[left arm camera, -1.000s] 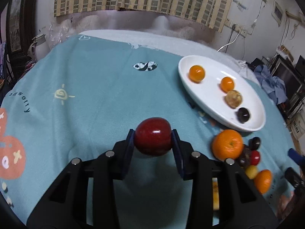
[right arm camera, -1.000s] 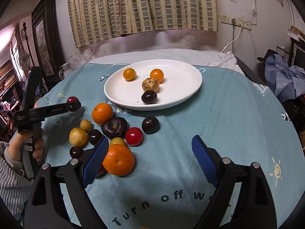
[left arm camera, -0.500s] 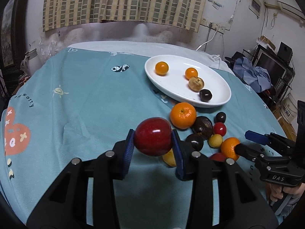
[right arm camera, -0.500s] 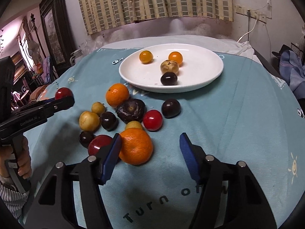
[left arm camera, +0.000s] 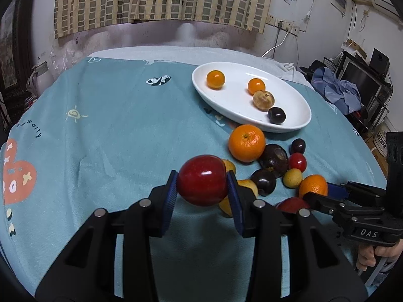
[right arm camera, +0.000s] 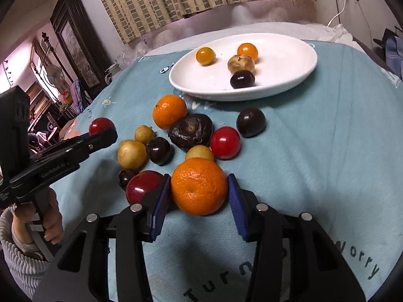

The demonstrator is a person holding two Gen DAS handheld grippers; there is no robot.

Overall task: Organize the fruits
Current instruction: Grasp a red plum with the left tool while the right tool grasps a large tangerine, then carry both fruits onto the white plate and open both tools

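Note:
My left gripper [left arm camera: 202, 194] is shut on a red apple [left arm camera: 201, 180] and holds it above the teal cloth, left of the fruit pile; the apple also shows in the right wrist view [right arm camera: 100, 125]. My right gripper [right arm camera: 197, 202] has its blue pads on both sides of a large orange [right arm camera: 199, 185] that lies on the cloth; small gaps remain beside the pads. A white plate [right arm camera: 289, 75] at the back holds two small oranges, a tan fruit and a dark plum. It also shows in the left wrist view [left arm camera: 226, 100].
Loose fruit lies in front of the plate: another orange [right arm camera: 169, 110], a dark mangosteen [right arm camera: 190, 129], a red tomato [right arm camera: 225, 142], dark plums, yellow fruits and a second red apple [right arm camera: 141, 187]. Clutter and furniture stand beyond the table's right and left edges.
My right gripper has moved forward and narrowed around the large orange. My left gripper, still holding the apple, has drifted closer to the fruit pile.

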